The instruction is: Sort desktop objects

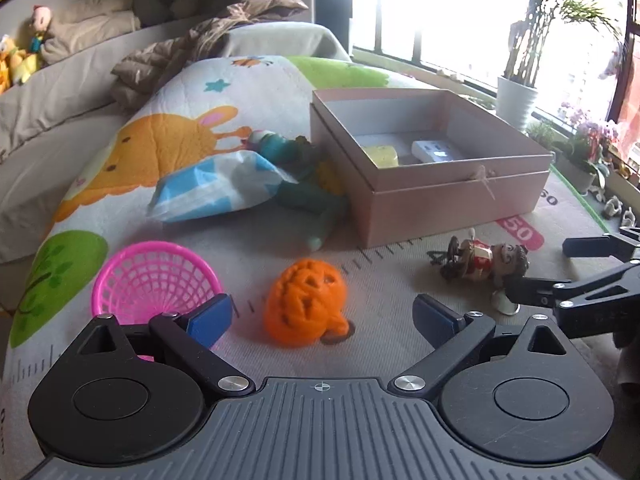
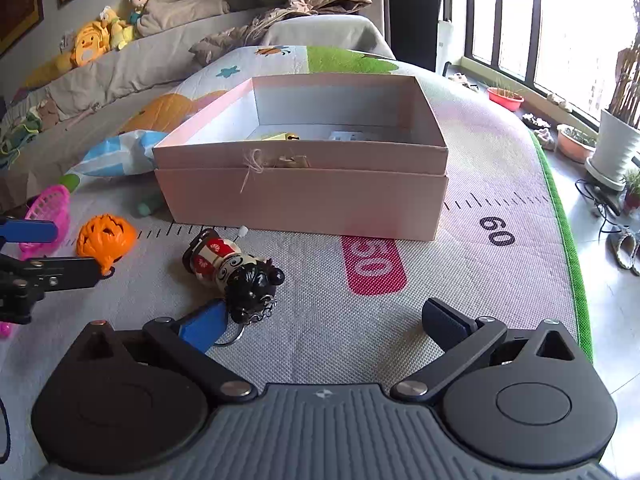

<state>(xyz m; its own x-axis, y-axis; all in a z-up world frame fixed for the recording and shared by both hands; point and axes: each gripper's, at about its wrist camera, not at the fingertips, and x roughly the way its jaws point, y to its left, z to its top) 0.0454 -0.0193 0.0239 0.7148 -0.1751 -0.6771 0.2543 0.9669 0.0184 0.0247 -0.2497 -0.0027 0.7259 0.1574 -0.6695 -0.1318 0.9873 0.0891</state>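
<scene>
Two grippers work over a play mat, and the pink box (image 1: pixel 432 168) is the landmark for everything else.

From the left wrist view, the left gripper (image 1: pixel 322 316) stands wide open and holds nothing. The orange pumpkin toy (image 1: pixel 305 306) lies between its fingers, in front of the box and apart from it. A pink mesh basket (image 1: pixel 154 280) sits further left of the pumpkin, well away from the box. The doll keychain (image 1: pixel 486 260) lies in front of the box's near right corner. Against the box's left side rest a blue-and-white packet (image 1: pixel 218 186) and a green toy (image 1: pixel 304 184). Inside the box a yellow item (image 1: pixel 382 156) and a white block (image 1: pixel 434 151) already lie. The pumpkin looks like light, stiff openwork plastic; squeezing it across its round body should hold, though the ribs may slip on the pads.

From the right wrist view, the right gripper (image 2: pixel 322 326) is also wide open and empty. The doll keychain (image 2: pixel 236 270) lies in front of the box's (image 2: pixel 304 196) near wall, just beside the left fingertip (image 2: pixel 202 326). It looks small, hard and glossy; its body is the best place to grip.

Only this view shows the doll's chain and ring (image 2: pixel 256 318); only the left view shows the box contents and the green toy clearly.
</scene>
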